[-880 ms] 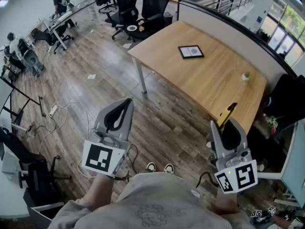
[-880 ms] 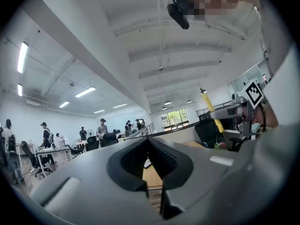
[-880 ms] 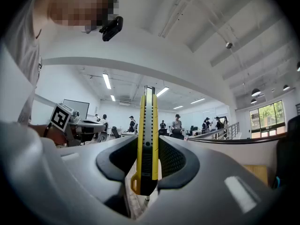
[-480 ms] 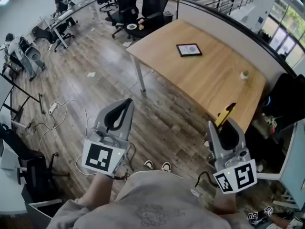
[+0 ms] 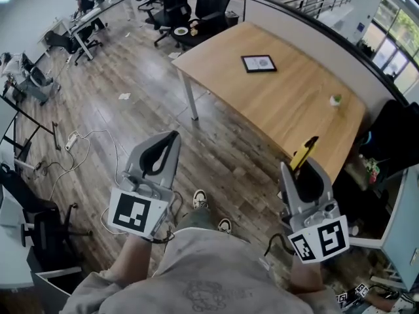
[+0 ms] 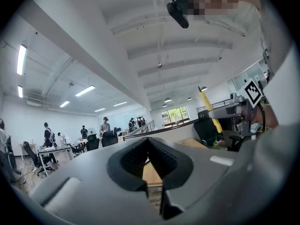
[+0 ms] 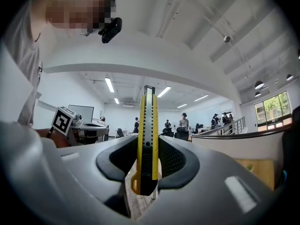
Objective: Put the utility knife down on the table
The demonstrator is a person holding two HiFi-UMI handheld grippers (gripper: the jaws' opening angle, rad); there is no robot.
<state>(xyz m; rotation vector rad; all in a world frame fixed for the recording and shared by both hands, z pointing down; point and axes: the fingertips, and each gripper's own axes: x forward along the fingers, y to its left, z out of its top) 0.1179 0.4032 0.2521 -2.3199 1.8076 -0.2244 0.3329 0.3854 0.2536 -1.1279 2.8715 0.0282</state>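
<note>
Right gripper (image 5: 305,167) is clamped on the knife (image 5: 302,154) just short of the surface (image 5: 275,103) edge, left gripper (image 5: 173,136) closed on nothing, so I'd reach over it and get low before letting go.

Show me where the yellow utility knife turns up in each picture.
Head view: utility knife at lower right, poking out of the right gripper.
Left gripper view: knife at upper right, slanted.
Right gripper view: knife at centre, upright between the jaws.
Shared landmark: wooden table.
</note>
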